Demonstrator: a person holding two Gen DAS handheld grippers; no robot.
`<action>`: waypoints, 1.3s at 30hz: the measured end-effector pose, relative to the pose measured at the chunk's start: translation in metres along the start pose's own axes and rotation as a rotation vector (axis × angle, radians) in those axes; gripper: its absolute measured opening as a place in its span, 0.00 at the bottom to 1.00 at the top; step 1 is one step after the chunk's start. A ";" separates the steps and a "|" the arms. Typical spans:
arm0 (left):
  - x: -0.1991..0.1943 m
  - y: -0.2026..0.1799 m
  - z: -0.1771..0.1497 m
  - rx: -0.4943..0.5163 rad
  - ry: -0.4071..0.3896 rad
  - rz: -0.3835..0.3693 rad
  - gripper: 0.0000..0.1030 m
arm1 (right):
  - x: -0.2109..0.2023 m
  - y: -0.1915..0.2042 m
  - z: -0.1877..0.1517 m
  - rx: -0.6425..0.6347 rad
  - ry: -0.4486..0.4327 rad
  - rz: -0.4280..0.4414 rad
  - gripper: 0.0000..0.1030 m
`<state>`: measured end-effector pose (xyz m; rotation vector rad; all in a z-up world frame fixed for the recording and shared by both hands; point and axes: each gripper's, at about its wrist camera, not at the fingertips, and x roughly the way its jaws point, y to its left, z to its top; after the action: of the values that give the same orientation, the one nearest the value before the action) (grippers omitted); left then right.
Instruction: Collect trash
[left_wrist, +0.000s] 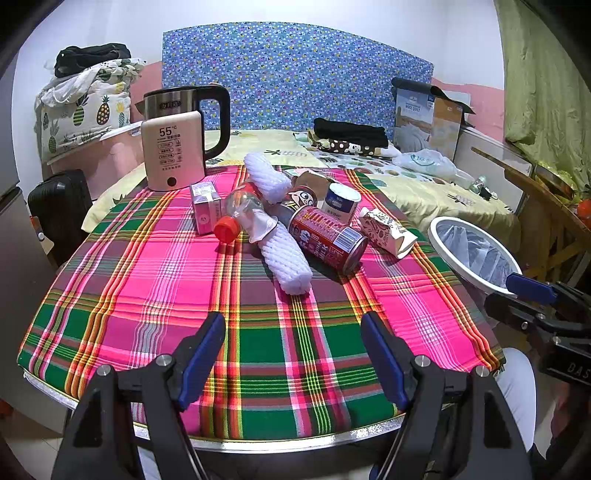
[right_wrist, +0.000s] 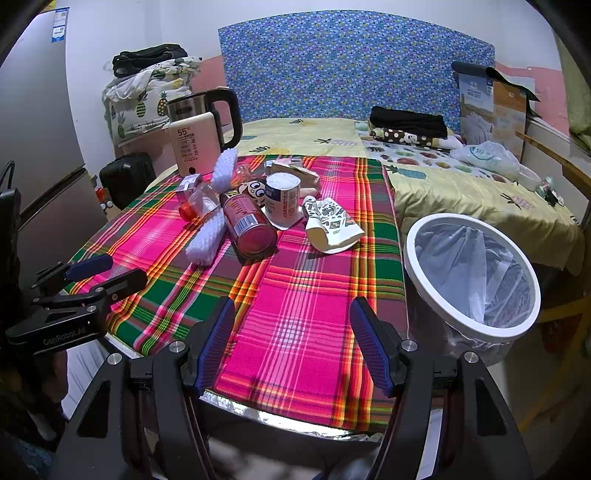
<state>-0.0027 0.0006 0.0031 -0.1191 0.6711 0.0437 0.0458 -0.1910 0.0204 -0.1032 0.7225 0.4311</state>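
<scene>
A pile of trash lies mid-table on the plaid cloth (left_wrist: 147, 280): a red can (left_wrist: 327, 238) (right_wrist: 249, 225), a clear bottle with a red cap (left_wrist: 240, 212), two white foam nets (left_wrist: 286, 260) (right_wrist: 207, 240), a white yogurt cup (left_wrist: 341, 201) (right_wrist: 282, 201), a crumpled patterned carton (left_wrist: 388, 230) (right_wrist: 332, 225) and a small pink box (left_wrist: 206, 206). A white bin with a liner (right_wrist: 472, 273) (left_wrist: 472, 254) stands off the table's right edge. My left gripper (left_wrist: 293, 325) is open and empty over the near edge. My right gripper (right_wrist: 291, 314) is open and empty near the front right corner.
A cream box marked 55 (left_wrist: 171, 155) and a steel kettle (left_wrist: 184, 101) stand at the table's far left. A bed (right_wrist: 461, 184) with clothes, a plastic bag and a cardboard box lies behind. A black suitcase (left_wrist: 59, 206) and a fridge (right_wrist: 33, 147) are at the left.
</scene>
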 end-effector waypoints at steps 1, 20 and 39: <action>0.000 0.000 0.000 -0.001 0.000 -0.001 0.75 | 0.000 0.000 0.000 0.000 0.000 0.000 0.64; 0.001 -0.001 0.000 0.001 0.000 0.000 0.75 | 0.000 0.000 -0.001 0.001 0.000 0.001 0.64; -0.007 0.000 0.000 0.000 0.000 -0.004 0.75 | -0.008 0.001 -0.002 0.001 -0.007 -0.002 0.64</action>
<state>-0.0080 0.0007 0.0073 -0.1205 0.6711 0.0393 0.0387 -0.1933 0.0249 -0.1011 0.7158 0.4290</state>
